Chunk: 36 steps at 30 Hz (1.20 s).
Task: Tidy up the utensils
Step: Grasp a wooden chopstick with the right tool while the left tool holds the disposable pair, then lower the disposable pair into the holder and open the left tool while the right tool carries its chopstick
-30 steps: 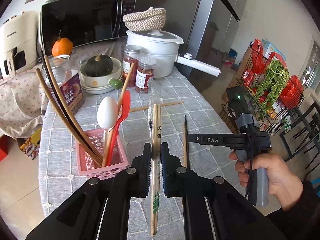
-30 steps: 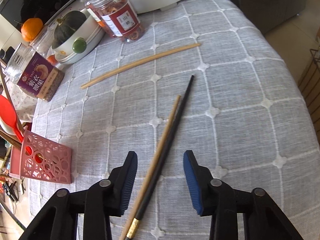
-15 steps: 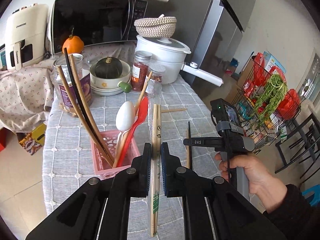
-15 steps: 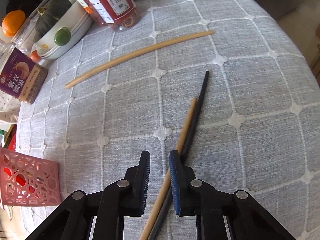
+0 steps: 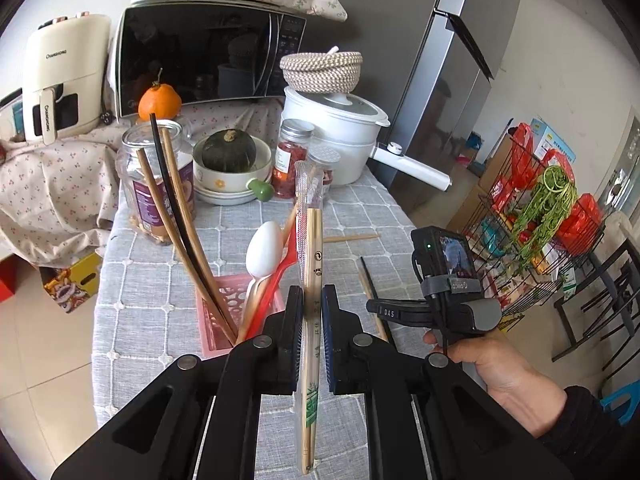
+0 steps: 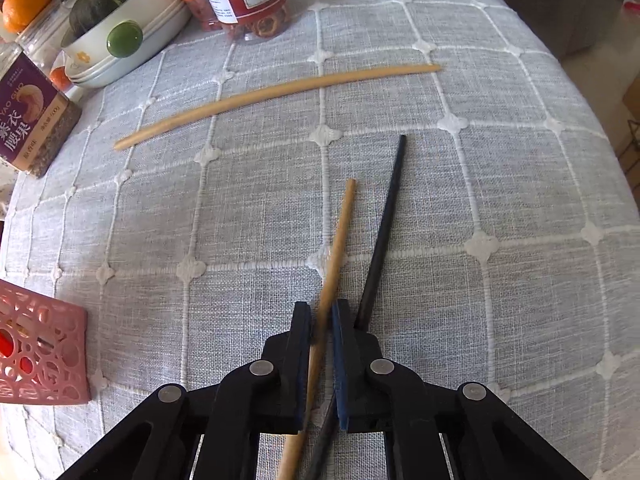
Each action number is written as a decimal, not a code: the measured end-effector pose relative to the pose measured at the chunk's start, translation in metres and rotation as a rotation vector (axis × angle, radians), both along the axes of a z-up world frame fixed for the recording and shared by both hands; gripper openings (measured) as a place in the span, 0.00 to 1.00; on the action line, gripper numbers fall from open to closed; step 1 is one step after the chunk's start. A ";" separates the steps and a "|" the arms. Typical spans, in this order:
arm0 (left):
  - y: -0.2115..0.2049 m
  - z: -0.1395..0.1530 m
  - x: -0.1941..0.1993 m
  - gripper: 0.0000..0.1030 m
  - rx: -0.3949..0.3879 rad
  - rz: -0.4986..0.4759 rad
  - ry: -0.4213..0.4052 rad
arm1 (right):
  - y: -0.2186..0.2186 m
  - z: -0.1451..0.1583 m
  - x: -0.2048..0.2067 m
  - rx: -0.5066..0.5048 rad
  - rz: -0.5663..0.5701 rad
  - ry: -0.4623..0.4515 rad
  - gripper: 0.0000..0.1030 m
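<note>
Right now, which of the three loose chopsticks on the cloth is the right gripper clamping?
The short tan chopstick, between the right gripper pads; the black one lies just outside.

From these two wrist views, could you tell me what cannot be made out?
- Right wrist view: whether the right gripper also pinches the black chopstick; its finger hides the lower part.
- Left wrist view: wrapped chopsticks' print, too small.
- Left wrist view: pink basket's inside, hidden by utensils and the left gripper.

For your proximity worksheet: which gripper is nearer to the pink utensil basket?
Left. The left gripper, shut on wrapped chopsticks, sits just beside the pink basket; the right gripper is farther across the tablecloth, shut on a wooden chopstick.
</note>
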<state>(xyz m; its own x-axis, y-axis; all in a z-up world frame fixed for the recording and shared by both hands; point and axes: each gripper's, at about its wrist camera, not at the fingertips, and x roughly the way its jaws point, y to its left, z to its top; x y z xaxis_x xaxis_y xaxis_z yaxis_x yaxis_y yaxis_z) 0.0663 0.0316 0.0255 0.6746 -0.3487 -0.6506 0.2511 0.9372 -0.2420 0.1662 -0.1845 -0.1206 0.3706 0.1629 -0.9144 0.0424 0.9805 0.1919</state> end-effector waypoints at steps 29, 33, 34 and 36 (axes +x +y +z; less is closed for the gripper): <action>0.032 -0.007 0.032 0.10 0.004 0.369 -0.431 | 0.003 0.133 -0.081 0.196 0.077 -0.439 0.06; 0.034 -0.020 0.040 0.10 0.029 0.379 -0.401 | 0.001 0.134 -0.081 0.203 0.075 -0.442 0.06; 0.035 -0.023 0.042 0.10 0.025 0.377 -0.391 | 0.000 0.134 -0.082 0.205 0.073 -0.443 0.06; 0.036 -0.027 0.044 0.10 0.024 0.372 -0.368 | -0.001 0.135 -0.082 0.208 0.072 -0.448 0.06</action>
<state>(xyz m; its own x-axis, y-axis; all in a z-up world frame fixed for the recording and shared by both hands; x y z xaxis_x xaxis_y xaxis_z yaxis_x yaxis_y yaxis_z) 0.1106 0.0680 -0.0018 0.9356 -0.0303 -0.3519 -0.0352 0.9834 -0.1780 0.0841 -0.1856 0.0146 0.7005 0.3648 -0.6134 -0.1555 0.9169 0.3677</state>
